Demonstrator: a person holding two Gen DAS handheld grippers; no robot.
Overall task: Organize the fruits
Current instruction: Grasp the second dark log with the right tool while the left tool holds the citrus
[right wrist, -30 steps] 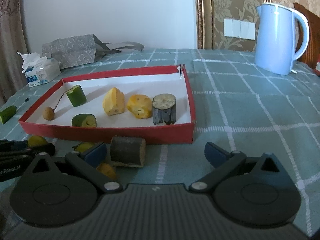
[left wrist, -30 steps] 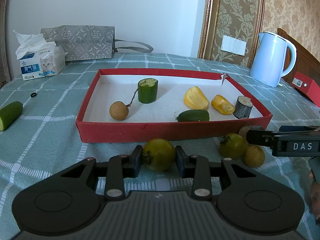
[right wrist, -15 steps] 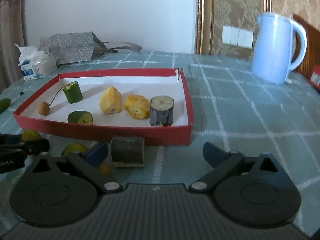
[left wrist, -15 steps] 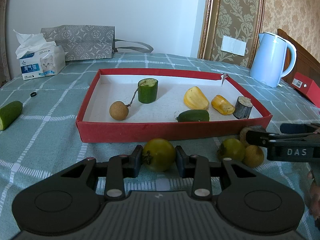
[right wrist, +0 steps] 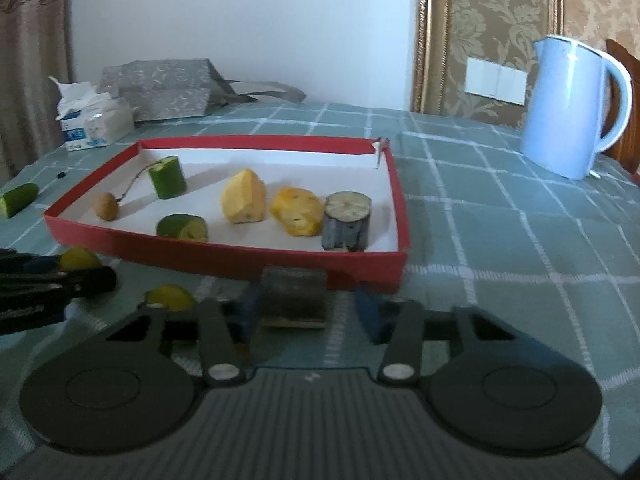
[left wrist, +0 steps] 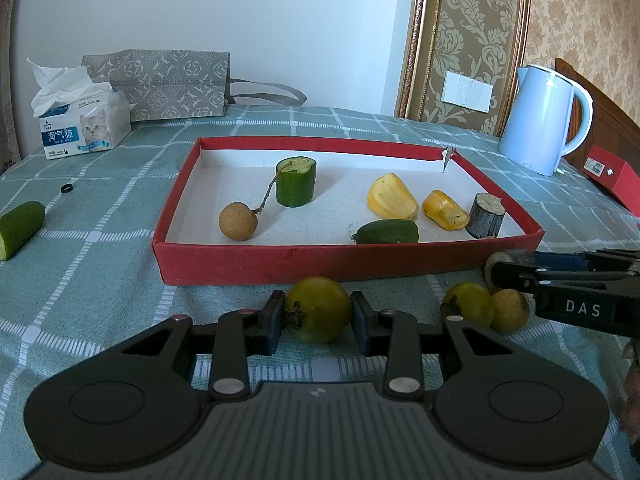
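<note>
My left gripper (left wrist: 318,316) is shut on a green tomato (left wrist: 318,310) on the cloth, just in front of the red tray (left wrist: 320,264). In the right wrist view my right gripper (right wrist: 306,306) straddles a dark cane piece (right wrist: 294,296) lying before the tray's front wall (right wrist: 240,256). Its jaws are closing: the left pad is at the piece, while a gap shows on the right. A second green tomato (left wrist: 470,308) and a longan (left wrist: 510,310) lie between the two grippers. The tray holds a longan, two cucumber pieces, two yellow fruit pieces and an upright cane piece (right wrist: 346,222).
A cucumber half (left wrist: 20,228) lies on the cloth at the far left. A tissue box (left wrist: 80,128) and grey bag (left wrist: 160,84) stand at the back left. A pale blue kettle (left wrist: 540,116) and a red box (left wrist: 608,172) are at the right.
The right gripper's jaws have narrowed from wide open to close around the lying cane piece, and the view has rolled slightly. The left gripper and its tomato have not moved.
</note>
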